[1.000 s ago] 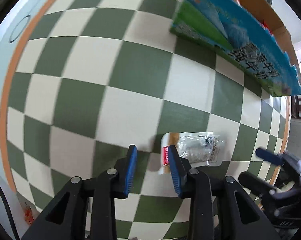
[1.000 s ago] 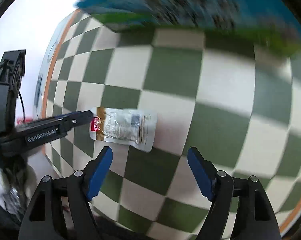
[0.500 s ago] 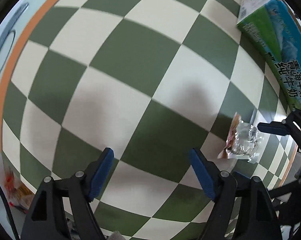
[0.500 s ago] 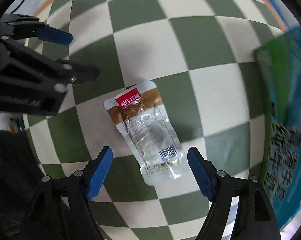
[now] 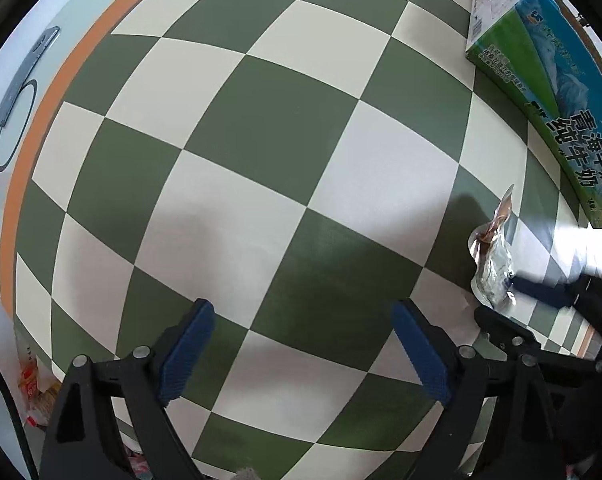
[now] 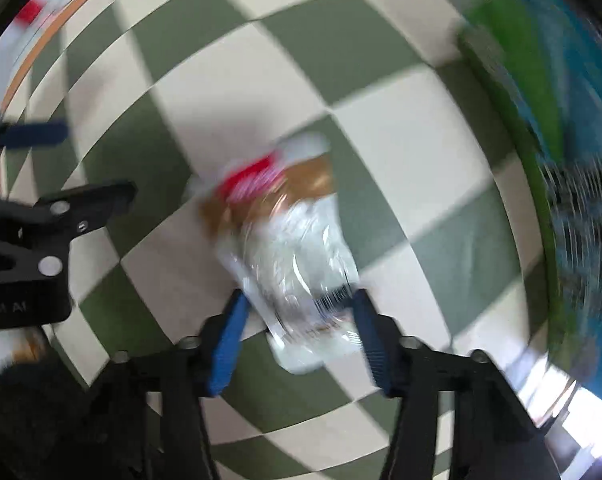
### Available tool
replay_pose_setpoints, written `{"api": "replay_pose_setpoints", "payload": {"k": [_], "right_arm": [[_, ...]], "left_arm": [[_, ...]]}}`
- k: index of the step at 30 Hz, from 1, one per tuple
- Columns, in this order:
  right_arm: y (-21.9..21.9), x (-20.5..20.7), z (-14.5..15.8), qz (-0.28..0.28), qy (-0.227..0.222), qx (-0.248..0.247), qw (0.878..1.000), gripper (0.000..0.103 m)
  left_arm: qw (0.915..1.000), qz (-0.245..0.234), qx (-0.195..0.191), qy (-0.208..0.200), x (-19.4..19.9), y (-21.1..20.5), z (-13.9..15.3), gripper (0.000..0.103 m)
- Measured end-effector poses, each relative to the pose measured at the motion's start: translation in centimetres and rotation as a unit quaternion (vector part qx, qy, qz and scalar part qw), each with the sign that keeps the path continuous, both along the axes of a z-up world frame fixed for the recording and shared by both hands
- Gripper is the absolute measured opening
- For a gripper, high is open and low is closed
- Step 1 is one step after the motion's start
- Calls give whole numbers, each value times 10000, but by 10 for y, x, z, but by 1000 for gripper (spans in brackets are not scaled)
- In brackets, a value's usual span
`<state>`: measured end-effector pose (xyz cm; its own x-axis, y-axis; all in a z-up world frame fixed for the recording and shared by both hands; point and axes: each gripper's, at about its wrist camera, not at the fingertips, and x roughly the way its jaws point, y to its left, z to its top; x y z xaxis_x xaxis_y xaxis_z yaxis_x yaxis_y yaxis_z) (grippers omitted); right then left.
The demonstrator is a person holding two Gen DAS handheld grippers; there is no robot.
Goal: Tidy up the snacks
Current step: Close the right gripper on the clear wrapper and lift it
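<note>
A clear plastic snack packet [image 6: 289, 248] with a brown band and red label lies on the green-and-white checked cloth [image 6: 341, 60]. My right gripper [image 6: 299, 332] has its blue fingers on both sides of the packet's near end, closed in against it. The view is blurred. In the left wrist view the same packet [image 5: 493, 264] sits at the far right with the right gripper's blue finger [image 5: 541, 294] on it. My left gripper [image 5: 305, 344] is wide open and empty over the cloth.
A green-and-blue milk carton box [image 5: 549, 92] stands at the right, also in the right wrist view [image 6: 561, 140]. The cloth's orange border [image 5: 33, 128] runs along the left. Several snack packets [image 5: 31, 384] lie off the cloth at lower left.
My right gripper moved onto the packet and narrowed around its near end. My left gripper let go of the packet, opened wide and drew back to the left.
</note>
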<state>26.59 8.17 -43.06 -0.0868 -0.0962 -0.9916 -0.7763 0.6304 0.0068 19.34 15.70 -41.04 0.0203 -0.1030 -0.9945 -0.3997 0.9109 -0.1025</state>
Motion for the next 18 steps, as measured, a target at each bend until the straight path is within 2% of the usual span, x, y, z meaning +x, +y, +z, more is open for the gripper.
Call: {"api": "replay_pose_setpoints", "payload": {"k": [1,2,5,9,10,11,12,13,15,18], "right_arm": [[-5,2,2,-333,38,87,9994,37],[-10,5,3,-687,136,200,9973,35],[-28,9,5,-1520,312,511,9866,35],[-51,22,7,-2435,666,973,9627,32],[-56,18,8,-2544,685,1054,9589,23],[-61,19,9,-2648,679,1181,9546,22],[-63,20,13,-2726,654,1260,9516,17],[-66,22,17,-2790,657,1350,9485,1],[-73,25,27,-2892,645,1474,9437,1],[-80,21,30,-2842,593,1480,9454,1]], "left_arm": [[10000,19,-17,-20,1,0,1,92],[10000,21,-14,-29,2,0,1,92],[10000,16,-16,-35,5,-1,3,92],[9999,-33,7,-126,-1,9,17,92],[9999,-62,11,-151,-1,8,20,92],[9998,-87,-1,-161,0,7,21,92],[9998,-104,-25,-177,2,6,22,92],[9997,-122,-52,-203,4,4,24,92],[9996,-178,-63,-226,7,0,27,92],[9993,-280,-64,-238,11,-6,30,92]]}}
